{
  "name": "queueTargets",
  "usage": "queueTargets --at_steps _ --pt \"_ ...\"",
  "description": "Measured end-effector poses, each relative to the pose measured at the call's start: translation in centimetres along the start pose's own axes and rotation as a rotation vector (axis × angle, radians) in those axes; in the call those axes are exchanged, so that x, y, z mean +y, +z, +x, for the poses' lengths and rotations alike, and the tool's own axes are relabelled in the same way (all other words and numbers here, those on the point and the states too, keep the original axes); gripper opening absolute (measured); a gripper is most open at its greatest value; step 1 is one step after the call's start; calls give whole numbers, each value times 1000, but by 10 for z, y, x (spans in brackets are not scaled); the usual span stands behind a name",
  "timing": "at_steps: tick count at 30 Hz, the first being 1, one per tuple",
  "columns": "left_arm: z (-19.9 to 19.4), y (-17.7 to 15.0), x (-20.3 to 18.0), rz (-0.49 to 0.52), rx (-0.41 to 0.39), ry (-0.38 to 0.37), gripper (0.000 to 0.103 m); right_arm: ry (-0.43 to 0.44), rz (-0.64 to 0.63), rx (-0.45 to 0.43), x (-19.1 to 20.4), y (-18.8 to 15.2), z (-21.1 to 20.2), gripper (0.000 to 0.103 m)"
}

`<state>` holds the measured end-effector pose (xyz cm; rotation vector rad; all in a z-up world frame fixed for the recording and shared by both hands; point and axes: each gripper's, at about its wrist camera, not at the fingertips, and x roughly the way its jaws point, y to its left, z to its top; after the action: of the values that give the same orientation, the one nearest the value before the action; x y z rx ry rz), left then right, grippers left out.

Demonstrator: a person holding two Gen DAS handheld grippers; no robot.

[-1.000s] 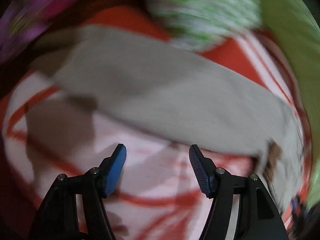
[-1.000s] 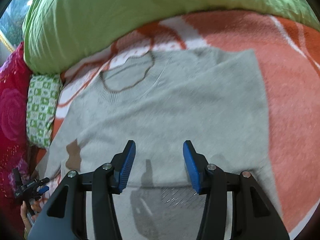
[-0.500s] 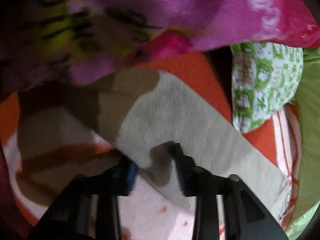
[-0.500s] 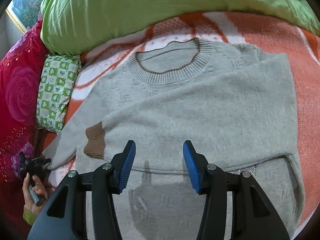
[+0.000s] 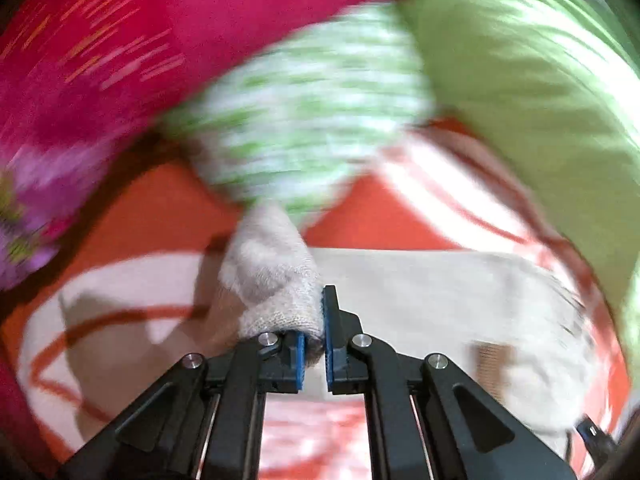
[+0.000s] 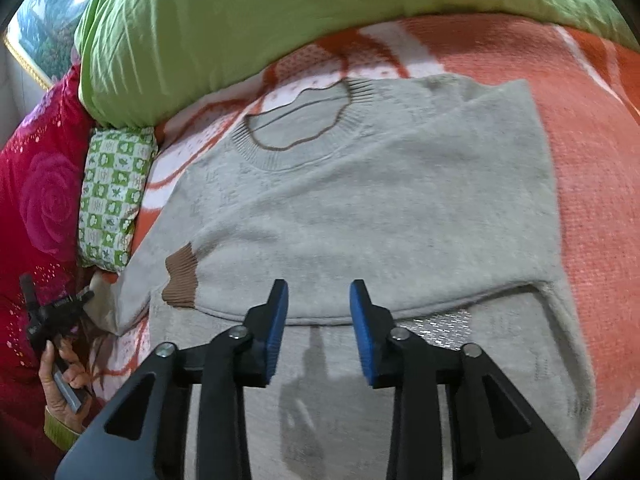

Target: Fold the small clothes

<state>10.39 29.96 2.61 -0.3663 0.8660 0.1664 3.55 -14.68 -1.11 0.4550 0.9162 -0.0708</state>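
A light grey knit sweater (image 6: pixel 380 216) with a brown-edged neck lies flat on the orange and white blanket (image 6: pixel 592 168). One sleeve is folded across the body, its brown cuff (image 6: pixel 181 280) at the left. My right gripper (image 6: pixel 319 312) is open and empty above the folded sleeve's lower edge. My left gripper (image 5: pixel 314 332) is shut on the other grey sleeve (image 5: pixel 276 280), which bunches up between the blue pads; it also shows at the far left of the right wrist view (image 6: pixel 86 295). The left wrist view is motion-blurred.
A green duvet (image 6: pixel 248 20) lies along the far side. A green-and-white checked pillow (image 6: pixel 114 196) and a red rose-patterned quilt (image 6: pixel 40 200) sit at the left. The person's hand (image 6: pixel 60 376) holds the left gripper's handle there.
My left gripper has closed on the end of the left sleeve and lifted it off the blanket. The right gripper has stayed open and pulled back slightly over the sweater.
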Motion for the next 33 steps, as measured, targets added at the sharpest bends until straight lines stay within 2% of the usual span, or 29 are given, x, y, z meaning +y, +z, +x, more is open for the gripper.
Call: queueTargets --at_steps 4,6,8,10,13,14,15,17,18,19,23,26,29,31,33 --pt "5 -13 -122 199 18 -205 4 0 37 -17 -21 0 -13 27" --pt "8 -36 -182 310 53 -306 5 -11 62 -30 -34 0 -21 27" --pt "20 -64 -233 403 107 -375 6 -12 89 -37 -46 2 -26 27" --pt "35 -89 -270 497 152 -388 9 -24 106 -46 -54 4 -31 27" --pt "58 -128 -302 661 212 -319 14 -30 115 -47 -58 10 -33 30" --pt "56 -136 -302 701 208 -304 14 -33 111 -45 -58 11 -32 39" --pt "54 -140 -298 715 203 -309 17 -34 105 -42 -56 13 -30 52" --pt "46 -139 -283 726 197 -304 32 -17 87 -55 -49 17 -26 63" --pt "41 -137 -268 723 183 -284 47 -8 79 -57 -46 18 -23 63" --pt "40 -133 -254 717 169 -257 56 14 67 -47 -38 22 -16 63" --pt "32 -112 -177 651 140 -75 57 83 29 -10 -10 31 13 63" --pt "44 -95 -132 577 149 35 62 80 -92 13 27 34 35 63" --pt "63 -86 -100 521 183 78 63 44 -314 21 78 24 53 63" --pt "71 -86 -98 511 188 71 63 -9 -456 24 104 14 66 63" --pt "81 -86 -101 516 184 78 63 -103 -623 11 128 -1 82 63"
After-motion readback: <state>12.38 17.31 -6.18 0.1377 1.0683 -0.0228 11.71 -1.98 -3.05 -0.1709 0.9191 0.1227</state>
